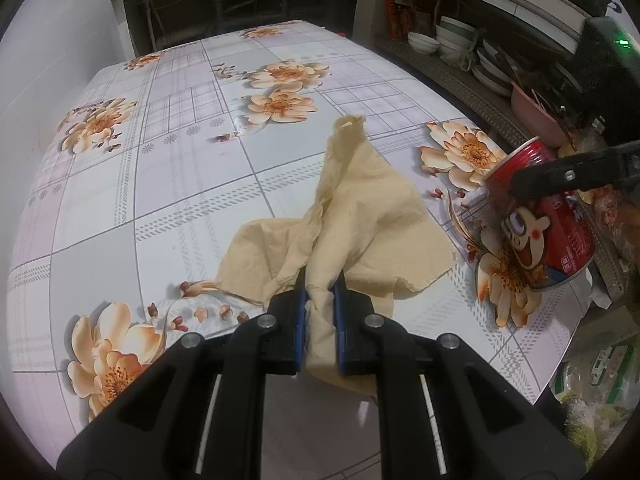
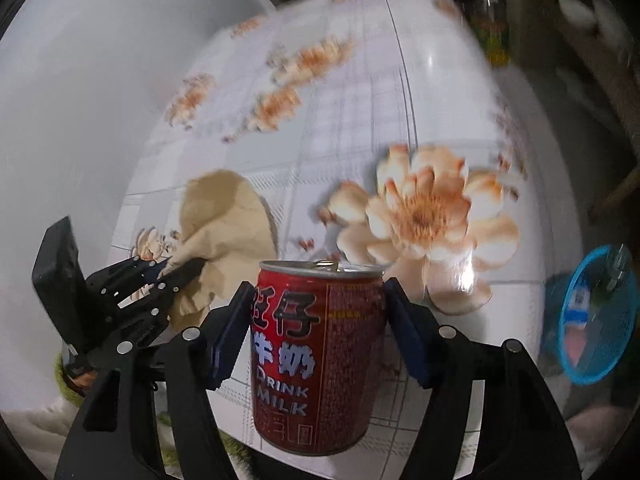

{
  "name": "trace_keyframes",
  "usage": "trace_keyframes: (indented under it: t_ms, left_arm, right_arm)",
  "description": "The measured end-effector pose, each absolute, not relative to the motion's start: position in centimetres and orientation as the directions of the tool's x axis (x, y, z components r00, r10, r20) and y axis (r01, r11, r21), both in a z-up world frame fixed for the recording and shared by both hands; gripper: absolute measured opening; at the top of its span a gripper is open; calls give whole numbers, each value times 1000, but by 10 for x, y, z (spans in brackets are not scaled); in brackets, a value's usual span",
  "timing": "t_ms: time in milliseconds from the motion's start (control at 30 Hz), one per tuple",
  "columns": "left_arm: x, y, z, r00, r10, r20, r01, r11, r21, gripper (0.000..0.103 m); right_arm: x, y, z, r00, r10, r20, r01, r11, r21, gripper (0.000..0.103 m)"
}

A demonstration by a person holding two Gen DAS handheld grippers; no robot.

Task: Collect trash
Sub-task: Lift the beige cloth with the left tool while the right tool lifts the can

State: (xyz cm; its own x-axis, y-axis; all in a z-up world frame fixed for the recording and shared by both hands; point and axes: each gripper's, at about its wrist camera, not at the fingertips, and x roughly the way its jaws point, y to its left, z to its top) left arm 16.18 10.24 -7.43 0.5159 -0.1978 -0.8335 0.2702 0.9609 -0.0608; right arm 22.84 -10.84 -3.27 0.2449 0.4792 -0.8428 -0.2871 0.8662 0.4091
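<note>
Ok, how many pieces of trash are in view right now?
2: a tan paper napkin pinched in the left hand-held gripper, a red milk can between the right one's fingers. Basket contents unclear.

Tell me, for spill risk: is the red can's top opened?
Opened: the red can shows a raised pull tab and gap at its top rim.

Both wrist cameras looked steeply down, close over the glossy flower-printed tablecloth, and shared the crumpled beige paper napkin and red milk can.
</note>
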Motion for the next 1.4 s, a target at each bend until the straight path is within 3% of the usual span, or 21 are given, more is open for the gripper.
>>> trace_keyframes:
  t_ms: [333, 500, 767, 1000, 1267, 1400]
  left_arm:
    - [161, 103, -75, 517, -197, -833, 265, 962, -63, 10]
    - [159, 104, -74, 521, -199, -830, 254, 965, -72, 10]
    - [155, 106, -61, 551, -215, -806, 240, 966, -93, 6]
    - [159, 81, -36, 564, -268, -781, 285, 951, -120, 5]
    - [175, -22, -1, 529, -409, -743, 480, 867, -135, 5]
    - [189, -106, 1, 428, -489, -761, 608, 778, -158, 6]
  right_arm:
    - [150, -78, -9, 670, 249, -699, -418, 905, -79, 64]
    - [122, -77, -10, 750, 194, -632, -383, 907, -176, 64]
    - [112, -98, -7, 746, 175, -642, -300, 950, -90, 64]
    - [105, -138, 6, 784, 169, -597, -193, 981, 24, 64]
    - [84, -242, 12, 818, 24, -575, 49, 992, 112, 64]
    - [70, -308, 0, 797, -52, -601, 203, 961, 185, 64]
